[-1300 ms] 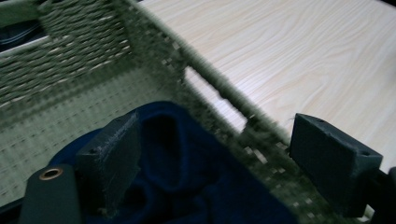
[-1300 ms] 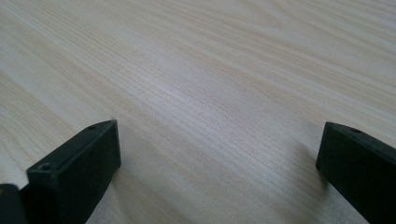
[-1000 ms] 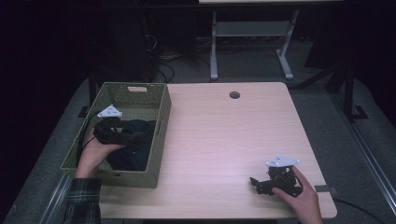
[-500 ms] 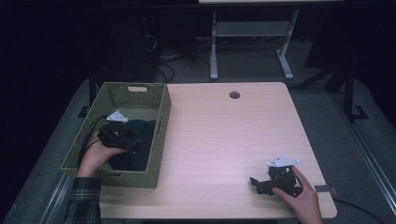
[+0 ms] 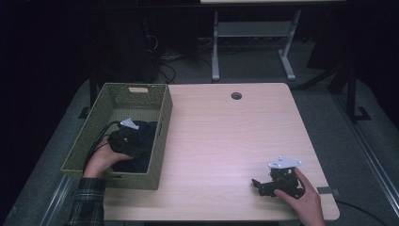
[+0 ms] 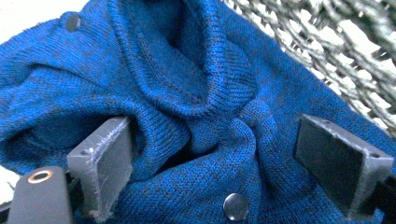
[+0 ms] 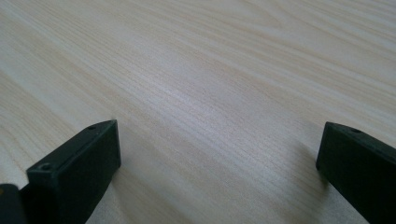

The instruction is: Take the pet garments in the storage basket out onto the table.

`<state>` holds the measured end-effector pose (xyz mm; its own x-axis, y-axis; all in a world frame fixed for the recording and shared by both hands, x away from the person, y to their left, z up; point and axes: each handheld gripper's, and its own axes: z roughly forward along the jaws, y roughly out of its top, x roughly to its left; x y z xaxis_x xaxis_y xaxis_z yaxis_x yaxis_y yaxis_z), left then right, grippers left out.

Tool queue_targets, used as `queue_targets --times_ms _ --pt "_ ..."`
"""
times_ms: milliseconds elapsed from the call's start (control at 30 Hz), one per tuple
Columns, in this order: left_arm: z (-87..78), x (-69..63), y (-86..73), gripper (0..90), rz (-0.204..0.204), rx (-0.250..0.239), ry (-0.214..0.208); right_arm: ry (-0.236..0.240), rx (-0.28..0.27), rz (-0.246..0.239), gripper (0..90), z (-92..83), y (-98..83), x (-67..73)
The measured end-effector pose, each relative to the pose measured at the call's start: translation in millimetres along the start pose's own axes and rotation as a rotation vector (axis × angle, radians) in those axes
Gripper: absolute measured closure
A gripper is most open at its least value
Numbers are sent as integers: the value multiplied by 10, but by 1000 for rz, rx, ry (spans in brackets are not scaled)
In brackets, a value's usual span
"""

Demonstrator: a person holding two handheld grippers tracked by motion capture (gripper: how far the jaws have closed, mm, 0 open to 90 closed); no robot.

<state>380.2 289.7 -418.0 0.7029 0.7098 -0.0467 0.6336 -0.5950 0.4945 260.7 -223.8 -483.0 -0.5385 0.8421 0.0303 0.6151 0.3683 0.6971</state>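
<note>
From above, your left gripper [image 5: 126,136] sits down in the green basket [image 5: 162,120] on the dark garment.

Its own view shows the jaws spread, a fold of blue knit cardigan [image 6: 196,98] bunched between them, ready to pinch.

Your right gripper [image 7: 219,163] rests on the worktop [image 7: 210,70], jaws parted, nothing between.

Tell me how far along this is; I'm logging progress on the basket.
Done: nothing is out on the table yet. In hand: the left gripper is down in the woven basket, jaws open around a fold of the blue knit garment. Left: closing and lifting. The right gripper rests open.
</note>
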Motion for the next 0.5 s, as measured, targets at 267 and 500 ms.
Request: queue_targets --times_ms 267,500 --pt "132 -46 -11 127 18 90 39 0 0 0 0 0 0 0" --pt "145 -41 -11 234 -6 142 34 0 0 0 0 0 0 0"
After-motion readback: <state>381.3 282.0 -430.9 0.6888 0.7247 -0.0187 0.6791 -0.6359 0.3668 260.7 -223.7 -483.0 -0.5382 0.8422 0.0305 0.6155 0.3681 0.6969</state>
